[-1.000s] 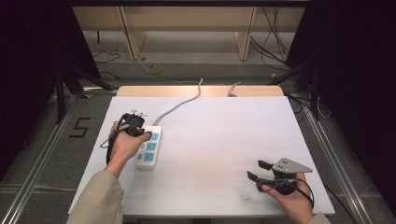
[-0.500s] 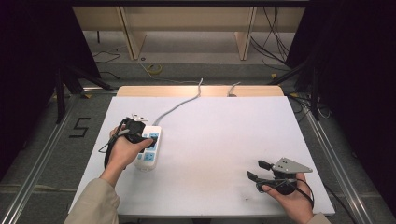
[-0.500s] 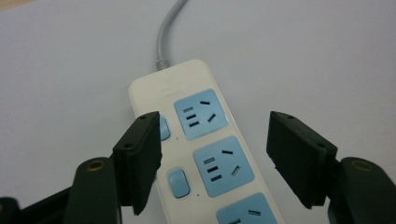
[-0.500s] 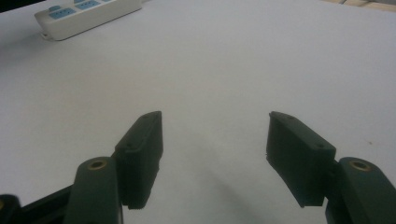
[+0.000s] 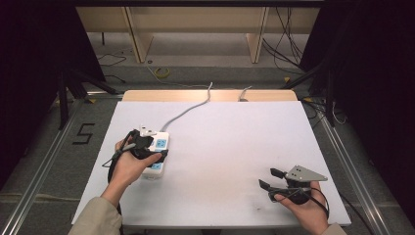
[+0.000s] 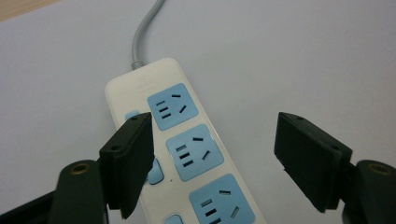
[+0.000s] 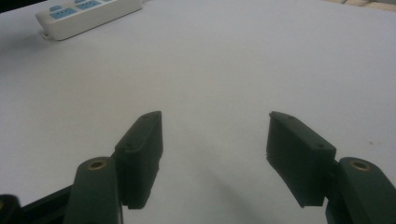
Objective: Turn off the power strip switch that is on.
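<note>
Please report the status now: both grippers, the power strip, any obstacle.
Left gripper just opened, over power strip, gripping nothing. Right gripper open, empty. Table unobstructed.

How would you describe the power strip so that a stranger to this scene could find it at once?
Start at the white table and go to its left side. There the power strip lies flat under the open left gripper. It is white with blue sockets, and a grey cable trails from it.

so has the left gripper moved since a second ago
Yes. In the high view the left gripper has slid toward the person along the power strip, which lies where it was. Its jaws have just been opening and straddle the strip without pressing it.
</note>
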`<state>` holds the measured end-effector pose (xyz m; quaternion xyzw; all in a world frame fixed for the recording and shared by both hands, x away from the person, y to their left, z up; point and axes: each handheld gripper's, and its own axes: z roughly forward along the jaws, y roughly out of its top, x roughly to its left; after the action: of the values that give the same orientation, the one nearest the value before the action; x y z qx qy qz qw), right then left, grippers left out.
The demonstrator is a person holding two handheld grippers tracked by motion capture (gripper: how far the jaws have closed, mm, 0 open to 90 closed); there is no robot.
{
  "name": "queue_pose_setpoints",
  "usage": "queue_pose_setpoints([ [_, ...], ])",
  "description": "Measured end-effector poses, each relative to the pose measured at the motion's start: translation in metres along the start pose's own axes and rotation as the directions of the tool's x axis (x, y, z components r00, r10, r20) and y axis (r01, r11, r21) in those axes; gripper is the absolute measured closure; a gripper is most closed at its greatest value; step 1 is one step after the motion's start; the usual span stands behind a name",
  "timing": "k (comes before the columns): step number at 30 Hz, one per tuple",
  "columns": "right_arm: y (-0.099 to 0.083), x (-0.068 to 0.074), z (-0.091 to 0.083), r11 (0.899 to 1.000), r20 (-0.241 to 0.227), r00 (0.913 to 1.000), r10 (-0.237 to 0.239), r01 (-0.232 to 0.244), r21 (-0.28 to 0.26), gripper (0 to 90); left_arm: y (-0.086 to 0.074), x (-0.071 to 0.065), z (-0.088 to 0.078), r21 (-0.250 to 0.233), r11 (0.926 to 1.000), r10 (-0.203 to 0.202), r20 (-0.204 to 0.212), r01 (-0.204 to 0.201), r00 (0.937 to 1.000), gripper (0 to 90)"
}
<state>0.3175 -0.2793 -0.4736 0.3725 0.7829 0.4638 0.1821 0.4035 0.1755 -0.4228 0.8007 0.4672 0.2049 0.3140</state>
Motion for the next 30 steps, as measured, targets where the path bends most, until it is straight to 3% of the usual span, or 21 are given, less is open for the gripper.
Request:
queue_pose_setpoints([
  [10,0.0,0.001,0.0,1.0,0.0,1.0,0.003,-0.003,0.006,37.0,-0.018,-0.009,-0.005,-0.037,0.9993,0.013,0.009,-0.013,0.9999,22.9],
  [18,0.0,0.001,0.001,1.0,-0.001,1.0,0.003,-0.003,0.006,36.7,-0.032,-0.013,-0.014,-0.079,0.995,0.062,0.016,-0.06,0.998,20.3],
  [30,0.0,0.001,0.001,1.0,-0.008,1.0,-0.001,0.002,0.01,36.3,-0.061,-0.015,-0.021,-0.137,0.9882,0.072,0.02,-0.069,0.9972,18.9],
])
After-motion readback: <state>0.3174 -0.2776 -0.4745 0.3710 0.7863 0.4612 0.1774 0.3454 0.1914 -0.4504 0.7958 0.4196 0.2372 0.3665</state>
